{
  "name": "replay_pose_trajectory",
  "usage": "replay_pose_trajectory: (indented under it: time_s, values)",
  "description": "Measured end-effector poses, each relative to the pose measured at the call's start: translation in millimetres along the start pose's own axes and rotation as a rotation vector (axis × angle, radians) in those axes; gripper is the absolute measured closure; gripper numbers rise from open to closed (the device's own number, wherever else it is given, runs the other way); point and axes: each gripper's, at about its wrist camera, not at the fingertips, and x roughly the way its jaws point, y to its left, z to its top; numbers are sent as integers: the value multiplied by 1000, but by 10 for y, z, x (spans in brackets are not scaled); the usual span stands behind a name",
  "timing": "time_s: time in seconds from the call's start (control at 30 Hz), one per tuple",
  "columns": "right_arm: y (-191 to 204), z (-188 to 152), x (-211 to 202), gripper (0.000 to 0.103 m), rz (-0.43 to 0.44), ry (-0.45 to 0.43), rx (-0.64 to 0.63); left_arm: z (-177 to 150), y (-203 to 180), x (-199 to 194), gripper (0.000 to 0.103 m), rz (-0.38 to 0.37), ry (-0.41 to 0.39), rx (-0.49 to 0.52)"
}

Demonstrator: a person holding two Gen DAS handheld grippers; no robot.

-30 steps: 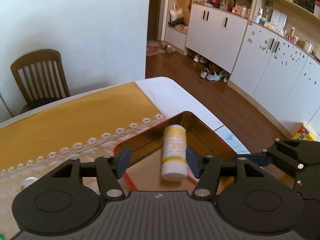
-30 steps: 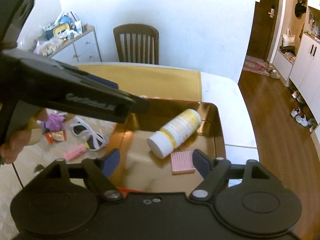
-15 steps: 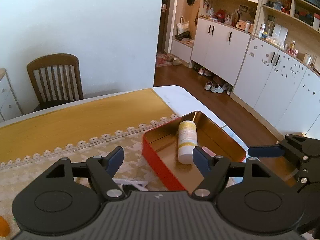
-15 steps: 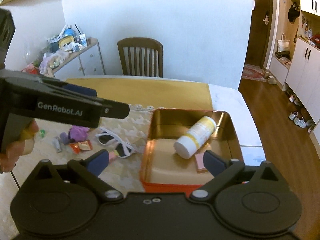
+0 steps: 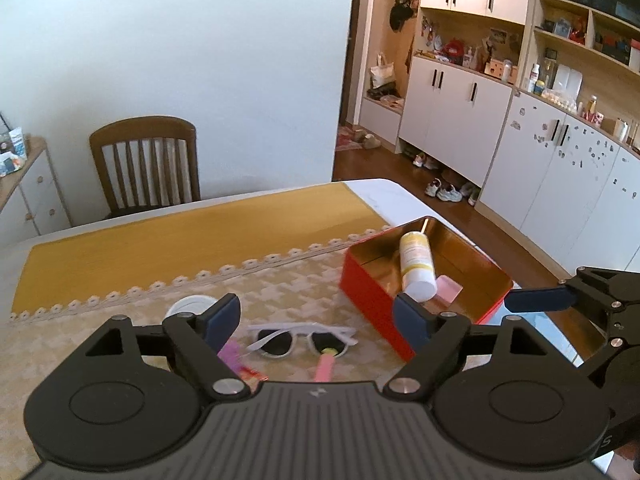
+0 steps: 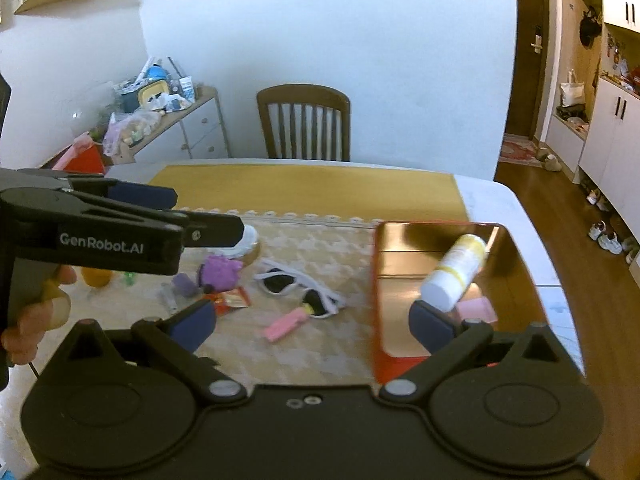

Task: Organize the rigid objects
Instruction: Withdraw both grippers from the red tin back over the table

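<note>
Left wrist view: the left gripper [image 5: 316,316] has its fingers spread wide, holding nothing, above white sunglasses [image 5: 302,338] at lower centre; the red tin [image 5: 376,300] sits right of centre on the counter [image 5: 120,256], containing a white bottle [image 5: 416,266] lying flat and a pink pad [image 5: 449,289]. Right wrist view: the right gripper [image 6: 314,322] is likewise wide open and empty; a pink stick [image 6: 284,325] lies just beside the sunglasses [image 6: 300,286], left of the tin [image 6: 378,300].

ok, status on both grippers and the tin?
Left gripper open, empty. Right gripper open, empty. White-and-yellow plastic bottle lying in red metal tin. White-framed sunglasses loose on table.
</note>
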Motion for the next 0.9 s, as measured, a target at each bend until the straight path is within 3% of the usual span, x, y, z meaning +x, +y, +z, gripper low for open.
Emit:
replay_pose_trajectory:
  time_s: [0.27,0.47,0.9]
  values:
    - [444,-103,168,0,0,21,-27,-296,578,-258,20,44,-9,-52]
    - [666,-251,354,0,8,65,-28,-555,1116,-381,20,125,-3,-105]
    - [935,-459,784,3,-5,150,-68,-1081,2108,-328,20,275,65,-239]
